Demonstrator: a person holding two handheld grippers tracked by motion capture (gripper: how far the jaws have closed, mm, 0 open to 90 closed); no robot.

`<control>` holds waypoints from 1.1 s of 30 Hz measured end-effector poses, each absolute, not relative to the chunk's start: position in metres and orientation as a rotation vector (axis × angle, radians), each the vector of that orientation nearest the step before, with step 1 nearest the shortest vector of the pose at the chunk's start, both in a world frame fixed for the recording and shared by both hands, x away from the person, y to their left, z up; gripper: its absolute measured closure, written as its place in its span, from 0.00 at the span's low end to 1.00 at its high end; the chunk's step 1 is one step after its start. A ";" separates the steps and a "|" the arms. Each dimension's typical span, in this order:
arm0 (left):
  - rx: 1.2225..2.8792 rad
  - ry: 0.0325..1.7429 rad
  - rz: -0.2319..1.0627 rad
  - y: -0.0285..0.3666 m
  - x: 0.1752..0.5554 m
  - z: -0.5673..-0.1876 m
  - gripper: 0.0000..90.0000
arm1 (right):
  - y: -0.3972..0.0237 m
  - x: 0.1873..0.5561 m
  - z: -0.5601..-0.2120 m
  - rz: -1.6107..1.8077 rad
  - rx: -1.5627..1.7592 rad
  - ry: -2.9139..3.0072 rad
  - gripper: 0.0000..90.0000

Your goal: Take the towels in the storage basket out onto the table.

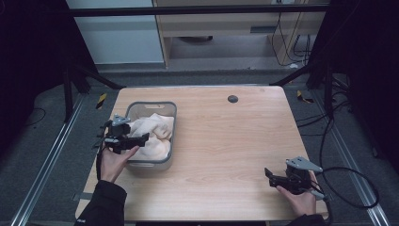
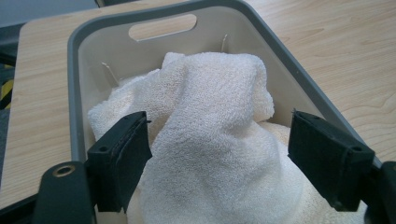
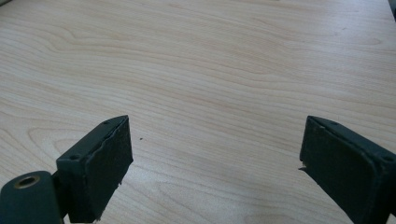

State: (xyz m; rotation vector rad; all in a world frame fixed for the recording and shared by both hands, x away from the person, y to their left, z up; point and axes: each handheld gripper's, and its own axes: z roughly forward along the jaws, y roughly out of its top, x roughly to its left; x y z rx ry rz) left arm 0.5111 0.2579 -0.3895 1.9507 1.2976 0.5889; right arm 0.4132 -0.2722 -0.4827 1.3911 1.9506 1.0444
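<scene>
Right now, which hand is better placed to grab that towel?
The left: its tool is open around the towel in the grey basket. The right tool is open over bare table, far away.

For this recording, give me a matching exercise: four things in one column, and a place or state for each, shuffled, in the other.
Things:
1. towel
2. basket
3. left tool
4. right tool

Places or states:
A. grey, stands on the left part of the table
B. open above bare wood near the right front corner
C. cream, heaped inside the basket
D. open, one jaw on each side of the towel

Pairs: 1-C, 2-A, 3-D, 4-B
</scene>
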 end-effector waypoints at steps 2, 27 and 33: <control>1.958 1.301 0.586 0.256 0.513 -0.391 0.22 | -0.272 0.414 -0.483 1.045 1.393 1.954 0.10; 2.093 1.395 0.523 0.243 0.541 -0.421 0.20 | -0.270 0.416 -0.487 1.006 1.383 2.010 0.07; 2.114 1.419 0.514 0.241 0.542 -0.424 0.30 | -0.270 0.416 -0.487 1.005 1.384 2.015 0.07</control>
